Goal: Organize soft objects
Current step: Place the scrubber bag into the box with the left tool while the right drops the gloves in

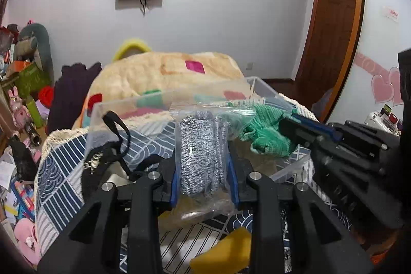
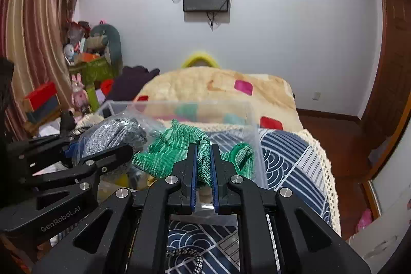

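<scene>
My left gripper (image 1: 204,158) is shut on a clear zip bag holding grey knit fabric (image 1: 200,145) and holds it over the clear plastic bin (image 1: 108,104). My right gripper (image 2: 204,156) is shut on a green knit garment (image 2: 169,148) and holds it above the same bin (image 2: 254,135). The green garment (image 1: 267,125) and the right gripper (image 1: 308,127) also show at the right of the left wrist view. The grey bag (image 2: 113,132) and the left gripper (image 2: 77,150) show at the left of the right wrist view. A black strapped garment (image 1: 113,145) hangs over the bin's left side.
The bin stands on a blue-and-white patterned cloth (image 2: 290,161) on the bed, before a beige fleece blanket (image 1: 164,73). A yellow soft item (image 1: 226,248) lies near the front. Cluttered toys and boxes (image 1: 23,84) fill the left; a wooden door (image 1: 331,17) is at the right.
</scene>
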`<state>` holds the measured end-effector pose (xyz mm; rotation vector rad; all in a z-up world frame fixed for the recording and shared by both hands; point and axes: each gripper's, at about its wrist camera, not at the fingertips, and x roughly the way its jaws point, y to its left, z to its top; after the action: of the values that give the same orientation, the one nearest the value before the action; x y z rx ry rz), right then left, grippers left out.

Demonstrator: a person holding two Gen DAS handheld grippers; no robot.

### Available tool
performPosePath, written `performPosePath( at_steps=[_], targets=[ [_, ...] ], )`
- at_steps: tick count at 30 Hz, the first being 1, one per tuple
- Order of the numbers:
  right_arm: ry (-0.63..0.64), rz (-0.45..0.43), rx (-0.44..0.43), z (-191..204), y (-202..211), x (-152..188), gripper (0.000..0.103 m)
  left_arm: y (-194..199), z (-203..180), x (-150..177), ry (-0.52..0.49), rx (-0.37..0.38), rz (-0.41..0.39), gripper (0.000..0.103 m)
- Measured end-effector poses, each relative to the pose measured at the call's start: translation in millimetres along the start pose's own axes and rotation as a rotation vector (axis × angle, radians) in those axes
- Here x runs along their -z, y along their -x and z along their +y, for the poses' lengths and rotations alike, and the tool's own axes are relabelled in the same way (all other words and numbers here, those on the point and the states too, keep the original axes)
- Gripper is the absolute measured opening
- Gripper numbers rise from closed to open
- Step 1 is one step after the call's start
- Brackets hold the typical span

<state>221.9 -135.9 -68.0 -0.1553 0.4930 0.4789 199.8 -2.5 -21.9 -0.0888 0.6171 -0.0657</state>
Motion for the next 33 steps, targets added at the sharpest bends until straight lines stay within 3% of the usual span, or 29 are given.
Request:
performPosePath(
  at_steps=[4, 11, 16, 25, 30, 33],
  targets=[
    [0.005, 0.036, 0.004, -1.1, -9.4, 7.4, 0.009, -8.9, 0.8, 3.7, -0.002, -0.002, 0.024, 0.033],
    [0.012, 0.058, -0.005, -6.2, -5.7, 9.2, 0.011, -7.5, 3.6, 10.7, 0.004, 0.013, 0.036, 0.057],
    [0.009, 0.056, -0.013, -9.4, 3.6, 9.4, 0.024, 6.8, 1.3, 11.4, -0.018, 0.006, 0.014, 0.062],
    [0.011, 0.004, -0.018, -11.5, 29.6, 3.8, 0.027, 50.7, 2.0, 12.7, -0.007, 0.019, -0.045, 0.072],
    [0.02, -0.053, -0.005, -12.1, 53.8, 3.1, 0.05, 73.8, -0.2, 16.4, -0.024, -0.005, -0.088, 0.085],
    [0.022, -0.08, 0.001, -11.0, 65.2, 5.5, 0.065, 83.3, -2.8, 22.8, -0.029, -0.03, -0.106, 0.099]
  ],
)
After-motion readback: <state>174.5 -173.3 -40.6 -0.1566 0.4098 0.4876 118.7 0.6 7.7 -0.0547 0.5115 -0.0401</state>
